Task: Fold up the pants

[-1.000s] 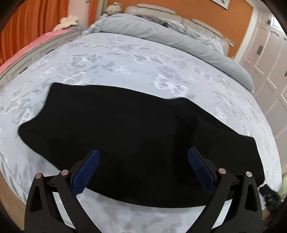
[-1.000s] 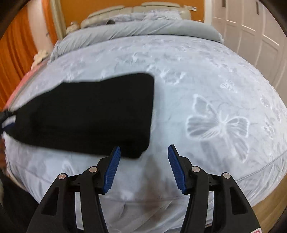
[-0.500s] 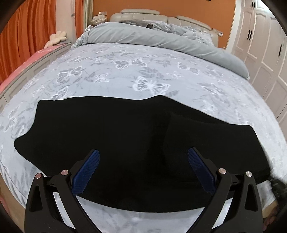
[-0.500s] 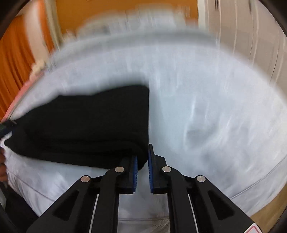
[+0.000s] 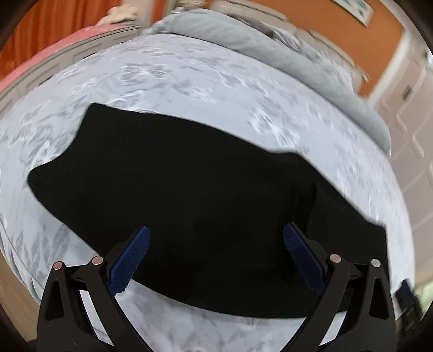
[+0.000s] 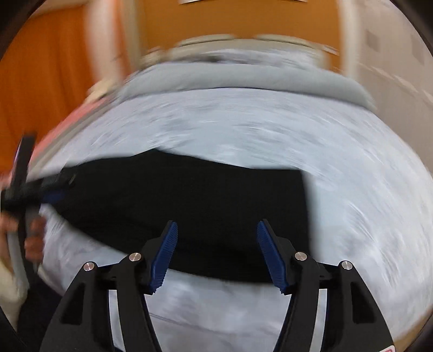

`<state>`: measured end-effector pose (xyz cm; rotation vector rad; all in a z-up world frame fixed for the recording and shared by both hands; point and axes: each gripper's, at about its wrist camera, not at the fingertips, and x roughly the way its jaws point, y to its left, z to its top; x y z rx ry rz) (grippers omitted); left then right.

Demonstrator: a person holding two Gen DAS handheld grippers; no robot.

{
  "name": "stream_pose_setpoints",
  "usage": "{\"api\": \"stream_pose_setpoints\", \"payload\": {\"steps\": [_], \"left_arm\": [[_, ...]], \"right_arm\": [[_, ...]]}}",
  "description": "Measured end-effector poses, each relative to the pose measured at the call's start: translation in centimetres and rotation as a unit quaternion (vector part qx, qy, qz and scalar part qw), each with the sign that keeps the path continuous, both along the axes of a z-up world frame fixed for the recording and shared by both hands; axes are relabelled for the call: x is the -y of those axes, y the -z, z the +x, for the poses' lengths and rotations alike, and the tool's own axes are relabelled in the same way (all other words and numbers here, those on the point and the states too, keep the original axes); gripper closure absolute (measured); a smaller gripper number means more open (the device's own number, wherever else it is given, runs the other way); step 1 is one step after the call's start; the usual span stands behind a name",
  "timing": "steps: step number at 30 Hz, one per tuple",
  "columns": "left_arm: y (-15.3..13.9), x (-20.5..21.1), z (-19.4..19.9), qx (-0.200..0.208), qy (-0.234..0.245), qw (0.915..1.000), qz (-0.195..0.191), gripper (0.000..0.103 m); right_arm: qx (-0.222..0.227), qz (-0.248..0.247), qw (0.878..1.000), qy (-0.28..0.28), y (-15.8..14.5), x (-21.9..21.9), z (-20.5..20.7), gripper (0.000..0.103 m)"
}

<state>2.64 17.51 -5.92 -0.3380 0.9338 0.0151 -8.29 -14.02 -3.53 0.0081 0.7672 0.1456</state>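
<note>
Pants lying flat on bed; left gripper being held wide, empty; right gripper jaws opening, nothing gripped.

This is a bedroom in a home. A wide bed fills both views, made up with a pale blue-grey sheet printed with white butterflies. At its far end a plain grey duvet lies bunched across the mattress, in front of a padded cream headboard. The wall behind the headboard is painted orange, and a framed picture hangs on it. Orange curtains hang on one side of the bed, and white panelled wardrobe doors stand on the other. A cream soft toy sits on a pink-topped ledge beside the bed; motion blur hides finer detail.
</note>
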Motion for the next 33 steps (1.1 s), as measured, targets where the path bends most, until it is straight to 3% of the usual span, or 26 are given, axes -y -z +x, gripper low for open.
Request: {"api": "stream_pose_setpoints", "payload": {"steps": [2, 5, 9, 10, 11, 13, 16, 18, 19, 20, 22, 24, 25, 27, 29, 31, 33], "left_arm": [[-0.6, -1.5, -0.1, 0.010, -0.022, 0.9995, -0.020, 0.006], [-1.2, -3.6, -0.4, 0.023, -0.054, 0.9974, -0.042, 0.006], [-1.2, -4.6, -0.4, 0.025, -0.057, 0.9974, -0.034, 0.006], [-1.2, -4.8, -0.4, 0.026, -0.057, 0.9976, -0.029, 0.006], [-1.2, -5.1, -0.5, 0.026, -0.057, 0.9976, -0.027, 0.006], [-1.2, -5.8, -0.4, 0.025, -0.059, 0.9975, -0.030, 0.006], [-1.1, -6.8, -0.6, 0.026, -0.067, 0.9960, -0.053, 0.006], [-1.0, -7.1, -0.5, 0.022, -0.068, 0.9951, -0.068, 0.006], [-0.9, -7.1, -0.4, 0.019, -0.068, 0.9947, -0.075, 0.006], [-0.8, -7.0, -0.4, 0.016, -0.067, 0.9945, -0.080, 0.006], [-0.8, -6.6, -0.5, 0.015, -0.062, 0.9946, -0.082, 0.006], [-0.9, -6.1, -0.6, 0.017, -0.056, 0.9955, -0.075, 0.006], [-0.9, -5.8, -0.7, 0.017, -0.052, 0.9959, -0.072, 0.006], [-1.0, -5.6, -0.8, 0.017, -0.049, 0.9965, -0.066, 0.006], [-1.2, -6.0, -1.1, 0.021, -0.056, 0.9959, -0.068, 0.006], [-1.4, -6.8, -1.4, 0.029, -0.067, 0.9946, -0.074, 0.006], [-1.7, -7.6, -1.4, 0.036, -0.080, 0.9928, -0.081, 0.006]], "right_arm": [[-0.004, -0.028, 0.997, -0.069, 0.6, -4.5, 1.8, 0.033], [-0.006, -0.095, 0.986, -0.136, 2.3, -10.7, 4.4, 0.032], [-0.016, -0.126, 0.978, -0.167, 4.3, -14.7, 7.3, 0.033], [-0.025, -0.123, 0.977, -0.171, 4.7, -15.0, 7.7, 0.050], [-0.047, -0.106, 0.978, -0.173, 5.3, -14.7, 8.4, 0.084], [-0.059, -0.040, 0.984, -0.163, 4.9, -13.3, 8.7, 0.089], [-0.051, -0.017, 0.985, -0.165, 3.5, -12.7, 7.6, 0.087], [-0.060, -0.041, 0.980, -0.183, 4.4, -13.1, 7.3, 0.071], [-0.065, -0.051, 0.979, -0.185, 4.8, -13.3, 7.1, 0.053], [-0.063, -0.065, 0.978, -0.186, 5.3, -13.6, 6.9, 0.046], [-0.039, -0.082, 0.979, -0.181, 5.7, -14.1, 6.4, 0.047], [-0.038, -0.074, 0.984, -0.160, 6.0, -13.7, 7.1, 0.074], [-0.042, -0.045, 0.987, -0.148, 5.7, -13.0, 7.8, 0.093], [-0.027, -0.006, 0.993, -0.111, 3.7, -11.1, 8.4, 0.093], [0.038, 0.032, 0.998, -0.045, -1.5, -6.8, 8.4, 0.093], [0.083, 0.068, 0.994, -0.009, -5.7, -3.2, 7.8, 0.093], [0.139, 0.071, 0.988, 0.018, -10.3, -0.5, 6.6, 0.092]]}}
